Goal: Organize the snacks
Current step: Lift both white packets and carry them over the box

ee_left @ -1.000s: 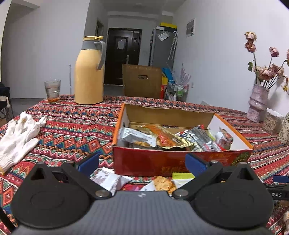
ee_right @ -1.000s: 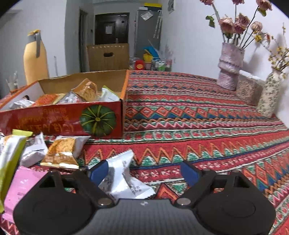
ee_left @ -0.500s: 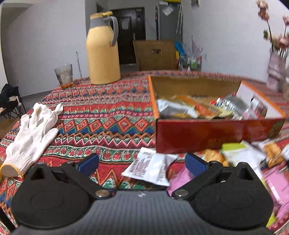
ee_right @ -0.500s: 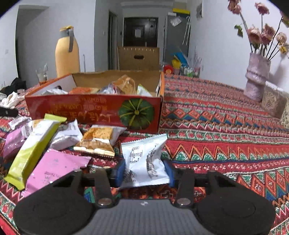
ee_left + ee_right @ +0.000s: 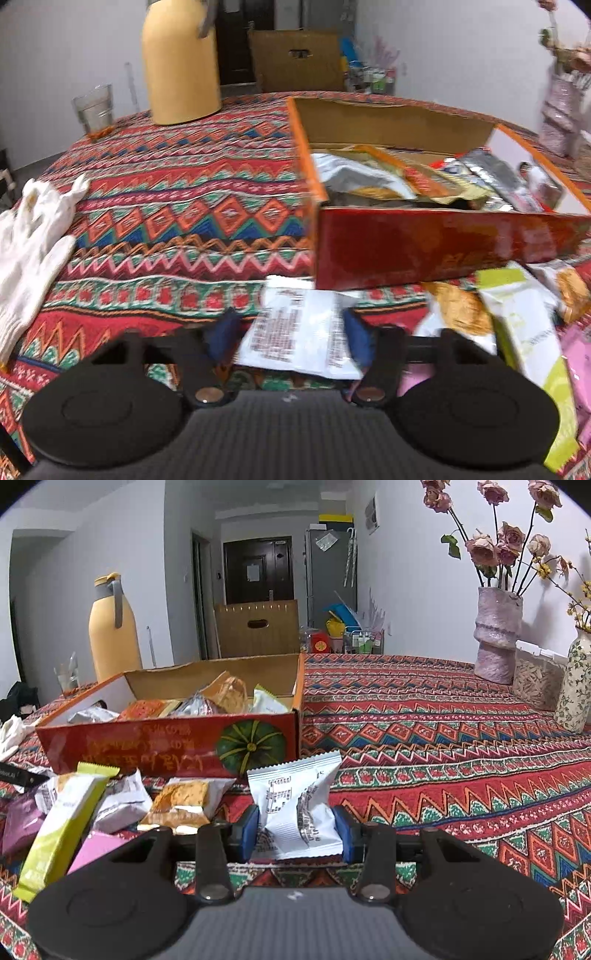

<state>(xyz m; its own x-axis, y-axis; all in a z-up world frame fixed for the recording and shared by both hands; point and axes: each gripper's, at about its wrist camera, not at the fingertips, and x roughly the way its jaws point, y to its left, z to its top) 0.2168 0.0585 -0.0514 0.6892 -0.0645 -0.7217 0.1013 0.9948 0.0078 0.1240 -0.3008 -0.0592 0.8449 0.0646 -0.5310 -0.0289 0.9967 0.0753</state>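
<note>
A red cardboard box (image 5: 436, 247) with an open top holds several snack packets; it also shows in the right wrist view (image 5: 166, 749). My left gripper (image 5: 291, 338) has narrowed around a white printed snack packet (image 5: 299, 332) lying on the cloth in front of the box's left corner; contact with the pads is blurred. My right gripper (image 5: 295, 832) is shut on another white snack packet (image 5: 295, 808) and holds it up in front of the box's right end. Loose packets lie before the box: a lime-green bar (image 5: 62, 823), an orange cracker pack (image 5: 181, 801), pink ones.
A yellow thermos jug (image 5: 181, 62) and a glass (image 5: 94, 110) stand at the far left. White gloves (image 5: 29, 240) lie at the left edge. Vases with dried flowers (image 5: 496, 642) and a clear container (image 5: 535, 679) stand at the far right on the patterned tablecloth (image 5: 443, 738).
My left gripper moved left and down to the white packet and its fingers closed in around it. My right gripper closed on its white packet and lifted it.
</note>
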